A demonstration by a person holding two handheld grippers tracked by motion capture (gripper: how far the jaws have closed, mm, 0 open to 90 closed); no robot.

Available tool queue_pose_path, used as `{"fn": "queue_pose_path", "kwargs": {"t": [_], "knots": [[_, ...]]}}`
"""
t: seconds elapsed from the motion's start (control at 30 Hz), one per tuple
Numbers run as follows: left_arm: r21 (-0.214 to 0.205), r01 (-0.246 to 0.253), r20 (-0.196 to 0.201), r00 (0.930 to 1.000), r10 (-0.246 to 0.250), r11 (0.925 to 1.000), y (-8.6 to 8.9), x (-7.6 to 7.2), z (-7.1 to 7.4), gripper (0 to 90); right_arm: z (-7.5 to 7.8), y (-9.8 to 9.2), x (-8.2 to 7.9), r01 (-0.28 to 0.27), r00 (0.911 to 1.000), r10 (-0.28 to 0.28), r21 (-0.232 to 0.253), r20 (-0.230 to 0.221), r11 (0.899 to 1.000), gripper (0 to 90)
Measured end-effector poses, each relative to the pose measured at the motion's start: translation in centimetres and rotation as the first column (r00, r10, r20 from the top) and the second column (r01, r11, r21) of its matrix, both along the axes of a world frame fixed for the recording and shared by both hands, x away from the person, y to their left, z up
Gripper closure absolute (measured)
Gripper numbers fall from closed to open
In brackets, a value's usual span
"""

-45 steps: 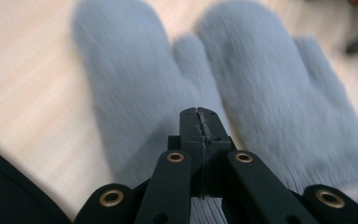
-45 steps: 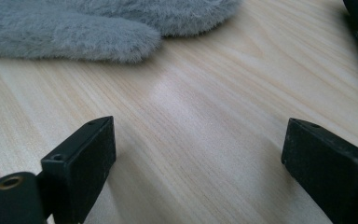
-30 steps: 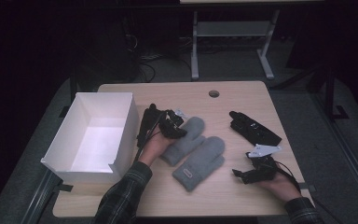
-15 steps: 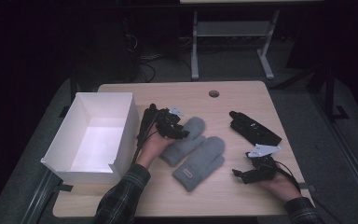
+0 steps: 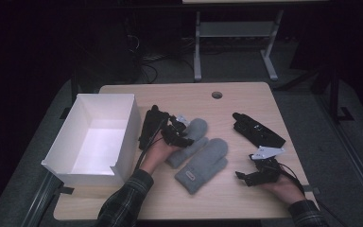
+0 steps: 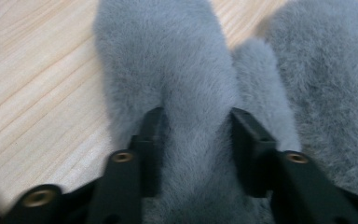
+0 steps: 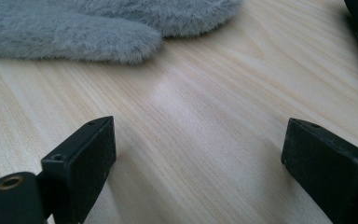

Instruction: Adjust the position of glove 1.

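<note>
The grey mitten [image 6: 182, 88], just right of the white box [image 5: 94, 137], is soft, light, fluffy; I take a fold near its tip. My left gripper [image 6: 193, 135], closing, pinches it. My right gripper [image 7: 198, 154] stands spread, holding nothing.

dark plaid sleeves [image 5: 123, 201] on both forearms; each black gripper [image 6: 193, 135] has square jaws with brass-ringed screw holes and a trailing cable.
</note>
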State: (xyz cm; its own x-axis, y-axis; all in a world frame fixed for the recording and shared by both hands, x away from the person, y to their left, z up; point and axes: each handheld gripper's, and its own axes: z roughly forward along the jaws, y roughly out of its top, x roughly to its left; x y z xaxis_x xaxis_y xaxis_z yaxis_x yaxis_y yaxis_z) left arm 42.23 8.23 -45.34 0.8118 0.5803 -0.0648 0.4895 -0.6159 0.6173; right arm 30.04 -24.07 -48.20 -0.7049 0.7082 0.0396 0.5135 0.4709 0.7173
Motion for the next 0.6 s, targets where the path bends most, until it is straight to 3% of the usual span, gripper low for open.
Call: {"fn": "queue_pose_path", "kwargs": {"t": [0.07, 0.17, 0.43, 0.57, 0.6], "knots": [[-0.003, 0.005, -0.007, 1.0000, -0.005, 1.0000, 0.0, 0.0, 0.0, 71.9, 0.0, 0.0, 0.0, 0.000, 1.0000, 0.000, 0.000, 0.000, 1.000, 9.7], [-0.020, -0.001, -0.019, 0.9998, 0.000, 0.9998, 0.2, -0.1, 0.2, 78.6, 0.0, 0.0, 0.0, 0.000, 1.0000, 0.000, 0.000, 0.000, 1.000, 9.7], [-0.107, -0.023, -0.060, 0.9981, 0.016, 0.9940, 1.1, -0.1, 1.5, 81.0, 0.0, 0.0, 0.0, -0.001, 1.0000, 0.001, 0.000, 0.000, 1.000, 9.8], [-0.133, -0.026, -0.075, 0.9971, 0.016, 0.9908, 1.7, -0.3, 2.9, 81.5, 0.0, 0.0, 0.0, 0.000, 1.0000, 0.000, 0.000, 0.000, 1.000, 9.7], [-0.123, -0.019, -0.078, 0.9969, 0.010, 0.9923, 1.8, -0.3, 3.2, 81.5, 0.0, 0.0, 0.0, 0.000, 1.0000, 0.000, 0.000, 0.000, 1.000, 9.7]]}}
